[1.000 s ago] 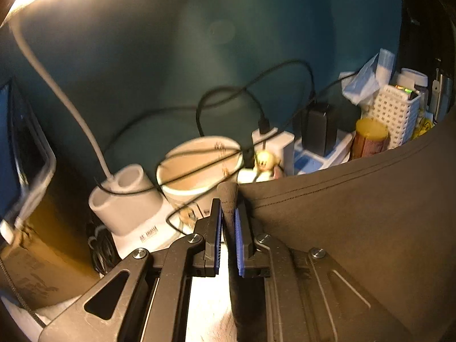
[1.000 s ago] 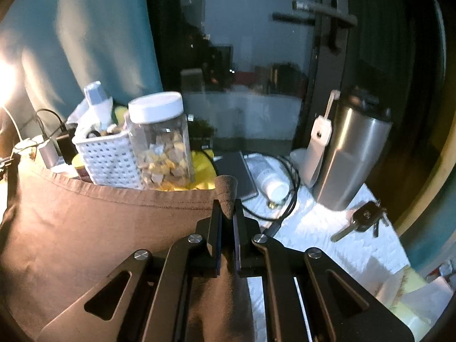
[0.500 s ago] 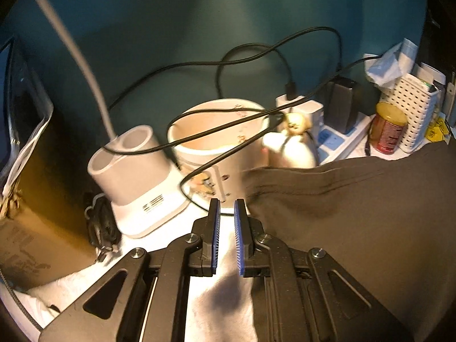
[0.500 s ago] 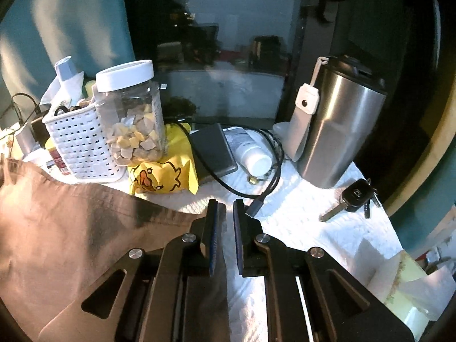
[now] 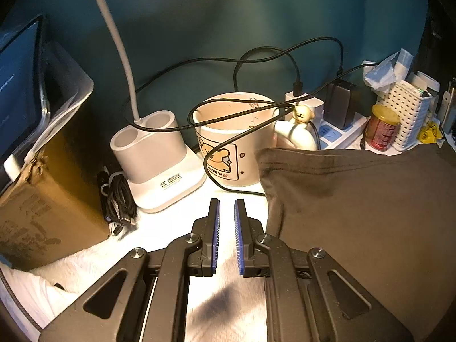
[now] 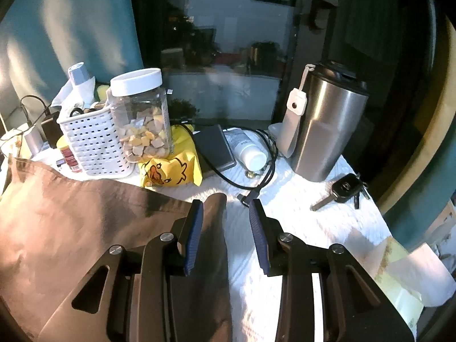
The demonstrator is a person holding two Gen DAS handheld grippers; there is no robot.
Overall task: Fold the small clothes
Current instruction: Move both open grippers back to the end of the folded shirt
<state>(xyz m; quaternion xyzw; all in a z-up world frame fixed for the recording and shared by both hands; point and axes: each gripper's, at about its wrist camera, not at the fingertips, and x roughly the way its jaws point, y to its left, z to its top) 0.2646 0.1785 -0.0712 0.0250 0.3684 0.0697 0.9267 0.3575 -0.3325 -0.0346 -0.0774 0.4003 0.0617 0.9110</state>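
Note:
A brown garment (image 5: pixel 356 213) lies flat on the white table cover, filling the right half of the left wrist view. It also shows in the right wrist view (image 6: pixel 85 228), spread over the left half. My left gripper (image 5: pixel 226 208) is open by a narrow gap and empty, just left of the garment's left edge. My right gripper (image 6: pixel 226 208) is open wider and empty, over the garment's right corner, with its left finger above the cloth.
Behind the garment stand a cream mug (image 5: pixel 230 139), a white lamp base (image 5: pixel 156 156), a power strip (image 5: pixel 336 131), cables, a white basket (image 6: pixel 94 142), a snack jar (image 6: pixel 139 114) and a steel tumbler (image 6: pixel 322 122). Keys (image 6: pixel 344 191) lie right. A cardboard box (image 5: pixel 42 199) stands left.
Both grippers held the garment's top corners raised a second ago. They lowered it onto the table and let go. The right jaws have since opened wider.

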